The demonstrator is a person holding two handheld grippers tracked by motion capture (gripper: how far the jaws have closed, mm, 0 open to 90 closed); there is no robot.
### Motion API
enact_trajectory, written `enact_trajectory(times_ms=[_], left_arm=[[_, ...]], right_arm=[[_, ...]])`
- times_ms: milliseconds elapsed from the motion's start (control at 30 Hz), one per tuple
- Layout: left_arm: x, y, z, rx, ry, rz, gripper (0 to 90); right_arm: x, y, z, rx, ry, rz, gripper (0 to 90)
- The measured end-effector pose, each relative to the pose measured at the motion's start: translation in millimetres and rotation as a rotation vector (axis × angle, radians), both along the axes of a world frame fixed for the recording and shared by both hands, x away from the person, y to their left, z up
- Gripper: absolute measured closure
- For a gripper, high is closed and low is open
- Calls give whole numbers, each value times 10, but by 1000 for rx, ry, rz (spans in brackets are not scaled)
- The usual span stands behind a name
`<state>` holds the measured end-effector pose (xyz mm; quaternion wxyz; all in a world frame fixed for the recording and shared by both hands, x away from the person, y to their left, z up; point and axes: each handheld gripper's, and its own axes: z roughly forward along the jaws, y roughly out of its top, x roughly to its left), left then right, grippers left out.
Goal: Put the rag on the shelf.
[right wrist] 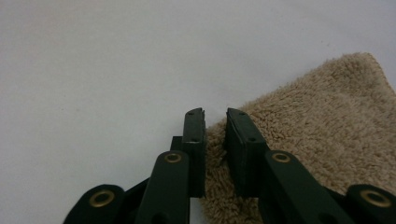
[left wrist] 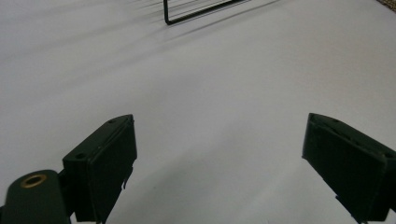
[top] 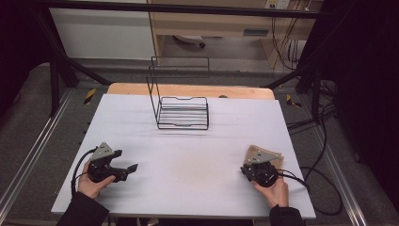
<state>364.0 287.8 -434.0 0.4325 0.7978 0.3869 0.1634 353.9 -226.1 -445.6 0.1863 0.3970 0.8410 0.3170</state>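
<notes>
Your right tongs point(right wrist: 215, 113) are closed on the edge of the beige terry-cloth towel point(right wrist: 317, 126); in the right gripper view a fold of the pile is pinched between the two black jaws, which stand almost together. The towel lies flat on the white table point(top: 188, 160) at its near right side, close to the right edge, and in the high view it shows just beyond and partly under your right tongs point(top: 245, 170). Your right hand point(top: 274, 190) holds the gripper body low over the table, its cable trailing off to the right.

Your left tongs point(left wrist: 219, 140) are open, the jaws set wide apart with nothing but bare table between them. In the high view your left tongs point(top: 131, 168) sit at the near left of the table, well apart from the towel, pointing toward the middle.

A black wire rack point(top: 182, 113) with a tall back frame stands on the far middle of the table, well apart from both tongs.
</notes>
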Motion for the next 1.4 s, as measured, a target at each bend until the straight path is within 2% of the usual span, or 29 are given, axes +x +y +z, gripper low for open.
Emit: enact_trajectory(times_ms=[133,233,333,433,700,833,933,1067,1400], left_arm=[[-2,-3,0,1,0,0,100],[-2,1,0,-5,-1,3,101],[-2,6,2,-5,-1,5,102],[-1,4,4,-5,-2,5,102],[3,-1,-2,2,1,4,102],[2,3,0,4,0,5,102],[2,1,0,4,-1,3,102],[3,5,-1,5,0,4,103],[4,4,-2,5,1,2,103]], right_arm=[[4,12,10,-5,3,-1,844],[12,0,29,9,12,-6,861],[19,-23,94,48,6,-21,866],[23,-20,146,63,-2,-25,868],[108,80,283,128,9,-35,871],[161,198,365,177,13,-34,871],[192,259,371,182,19,-35,871],[267,431,386,189,37,-25,872],[449,765,358,189,41,-20,871]])
